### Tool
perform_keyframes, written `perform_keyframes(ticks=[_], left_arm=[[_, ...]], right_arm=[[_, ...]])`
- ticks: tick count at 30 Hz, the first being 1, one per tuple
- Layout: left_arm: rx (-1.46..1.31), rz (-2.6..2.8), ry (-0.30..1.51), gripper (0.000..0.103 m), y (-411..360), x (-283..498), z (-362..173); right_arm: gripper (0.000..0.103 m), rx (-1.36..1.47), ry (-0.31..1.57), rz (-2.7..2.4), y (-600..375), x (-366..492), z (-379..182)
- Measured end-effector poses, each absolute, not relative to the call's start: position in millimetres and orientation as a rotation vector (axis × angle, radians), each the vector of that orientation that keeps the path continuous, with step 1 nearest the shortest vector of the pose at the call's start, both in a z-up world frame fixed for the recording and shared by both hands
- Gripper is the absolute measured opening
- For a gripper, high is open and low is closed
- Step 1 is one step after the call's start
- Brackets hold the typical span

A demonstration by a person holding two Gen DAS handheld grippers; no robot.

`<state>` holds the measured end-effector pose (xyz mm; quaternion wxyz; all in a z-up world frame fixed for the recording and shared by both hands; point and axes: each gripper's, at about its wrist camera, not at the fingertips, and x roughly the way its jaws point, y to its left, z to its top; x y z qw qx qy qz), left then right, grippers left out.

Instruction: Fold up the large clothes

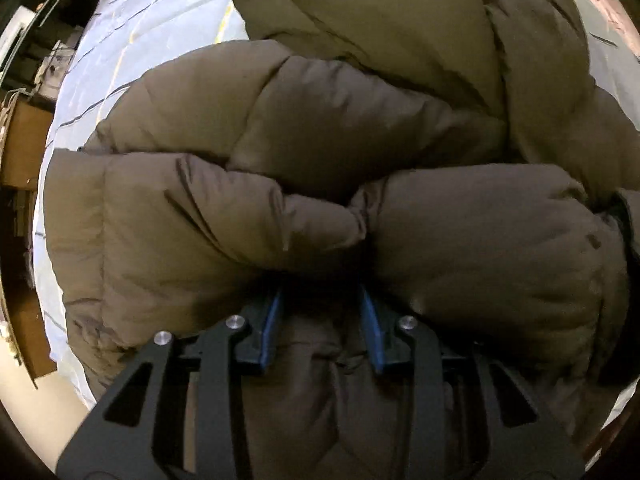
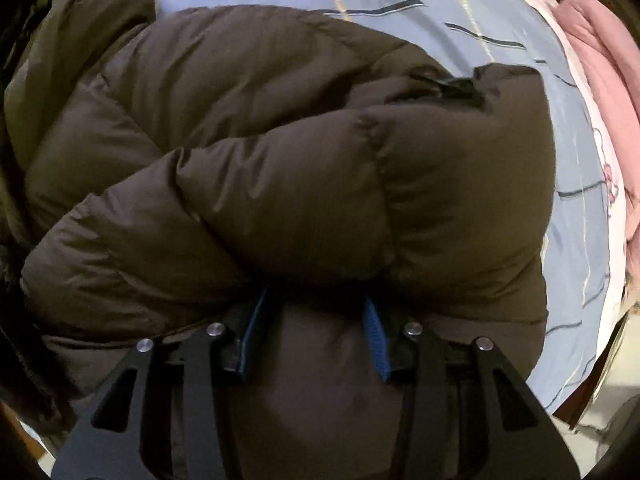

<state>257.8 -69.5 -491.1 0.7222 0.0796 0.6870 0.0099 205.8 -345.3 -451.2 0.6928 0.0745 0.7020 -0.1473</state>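
A big olive-brown puffer jacket (image 1: 360, 128) lies bunched on a light blue striped bed sheet (image 1: 132, 40). My left gripper (image 1: 322, 284) has its blue-padded fingers (image 1: 272, 320) pushed into a thick padded fold of the jacket; the tips are hidden by fabric and the fingers stand apart around the bulk. In the right wrist view the same jacket (image 2: 300, 152) fills the frame, and my right gripper (image 2: 316, 292) likewise has its fingers (image 2: 378, 340) buried under a puffy fold, tips hidden.
The sheet (image 2: 460, 12) shows beyond the jacket. A pink quilt (image 2: 600, 80) lies at the right edge of the bed. Cardboard boxes (image 1: 24, 152) and shelving stand off the bed's left side. Pale floor (image 1: 48, 392) shows below.
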Motion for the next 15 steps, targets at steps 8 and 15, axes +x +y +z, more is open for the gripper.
perform_keyframes(ticks=[8,15], left_arm=[[0.064,0.016,1.402,0.048,-58.1,228.2,-435.0],[0.063,0.154,1.374,0.052,-25.5,220.2,-428.4]], right_arm=[[0.046,0.406,1.331,-0.028,-306.3,206.0,-380.3],[0.046,0.323,1.368,0.044,-241.9,228.1,-381.6]])
